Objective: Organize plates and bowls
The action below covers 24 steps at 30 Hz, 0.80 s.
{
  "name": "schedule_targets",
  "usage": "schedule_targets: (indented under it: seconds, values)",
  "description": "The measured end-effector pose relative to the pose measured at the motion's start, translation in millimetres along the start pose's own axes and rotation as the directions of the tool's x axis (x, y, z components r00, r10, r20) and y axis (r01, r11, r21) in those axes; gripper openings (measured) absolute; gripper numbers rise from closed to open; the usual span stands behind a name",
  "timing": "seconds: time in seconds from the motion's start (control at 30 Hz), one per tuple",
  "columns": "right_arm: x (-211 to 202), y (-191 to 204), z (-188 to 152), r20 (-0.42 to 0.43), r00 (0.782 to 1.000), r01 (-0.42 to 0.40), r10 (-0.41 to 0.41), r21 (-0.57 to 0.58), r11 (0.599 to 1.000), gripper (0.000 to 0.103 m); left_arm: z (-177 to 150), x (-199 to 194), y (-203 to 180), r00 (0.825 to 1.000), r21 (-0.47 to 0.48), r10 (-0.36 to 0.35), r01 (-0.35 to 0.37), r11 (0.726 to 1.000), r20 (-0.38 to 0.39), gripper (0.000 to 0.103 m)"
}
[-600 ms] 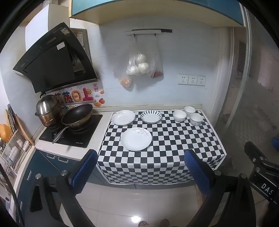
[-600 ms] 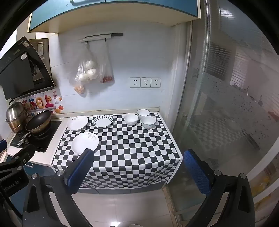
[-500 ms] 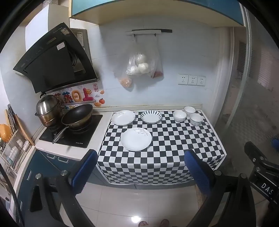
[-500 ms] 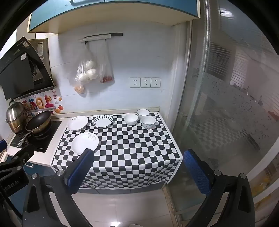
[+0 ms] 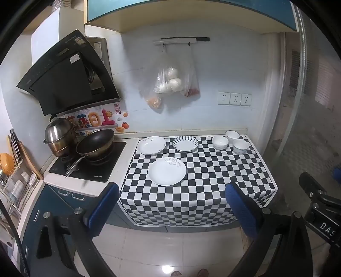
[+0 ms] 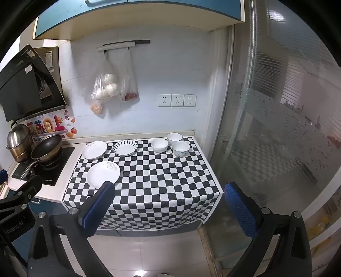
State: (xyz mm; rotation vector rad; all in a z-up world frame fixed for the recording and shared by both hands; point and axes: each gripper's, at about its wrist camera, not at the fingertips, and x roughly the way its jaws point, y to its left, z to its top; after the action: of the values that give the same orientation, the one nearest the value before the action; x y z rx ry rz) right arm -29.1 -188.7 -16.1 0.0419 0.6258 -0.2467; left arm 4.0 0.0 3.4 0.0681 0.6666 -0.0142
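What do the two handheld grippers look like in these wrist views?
Both match: the left gripper and right gripper have black angular frames with silver bolts and two fingers faced in blue pads. White lettering marks each body's side, only partly readable.

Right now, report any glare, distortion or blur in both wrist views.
Left wrist view: fisheye bends the cabinet edge, a ceiling-light glare spot sits on the floor tiles, dishes look sharp. Right wrist view: same bending, black vignette corners, and the frosted glass door looks hazy.
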Motion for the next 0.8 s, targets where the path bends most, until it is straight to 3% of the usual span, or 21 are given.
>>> schedule_targets:
  seconds: [0.8]
  values:
    - [3.1,0.2,1.6,-0.003,1.0,0.001,-0.001,-0.006,1.0,0.103,-2.7,4.1,6.7,1.0,-0.005,0.007,-0.007,1.0,-0.003,0.102]
